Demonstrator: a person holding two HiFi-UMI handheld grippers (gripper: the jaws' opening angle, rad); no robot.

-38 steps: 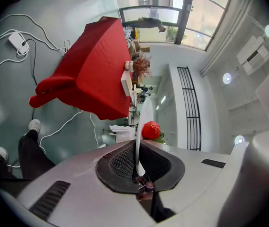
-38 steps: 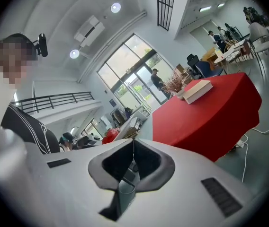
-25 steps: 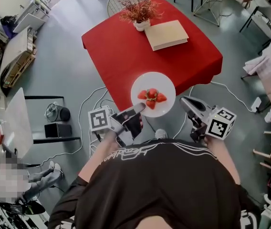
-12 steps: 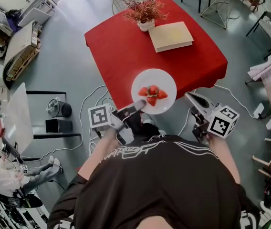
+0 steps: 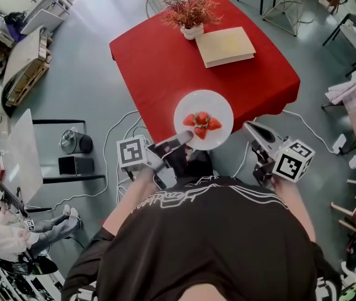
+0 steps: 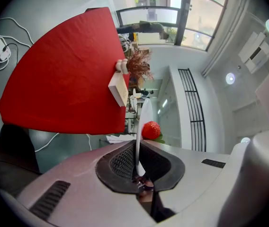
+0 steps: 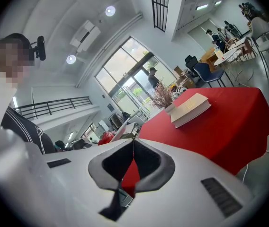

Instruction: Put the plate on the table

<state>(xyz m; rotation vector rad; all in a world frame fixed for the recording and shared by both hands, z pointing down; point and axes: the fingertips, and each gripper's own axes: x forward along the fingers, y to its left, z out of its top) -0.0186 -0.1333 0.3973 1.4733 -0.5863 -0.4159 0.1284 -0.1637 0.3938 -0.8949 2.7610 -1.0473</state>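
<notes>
Between the jaws of the left claw, clamped tight, sat the near rim of the plate. Its far half hung over the counter edge just ahead. Over the last second claw and plate had edged a little further over the red cloth, so set-down looked close but not yet done. Right claw, beside the plate, was closed on nothing. Plate: thin, white, round, glossy. Strawberries heaped at centre. Cloth matte, draped.

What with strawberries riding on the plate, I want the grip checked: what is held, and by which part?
The left gripper is shut on the white plate, pinching its near rim. The right gripper is shut on nothing.
</notes>
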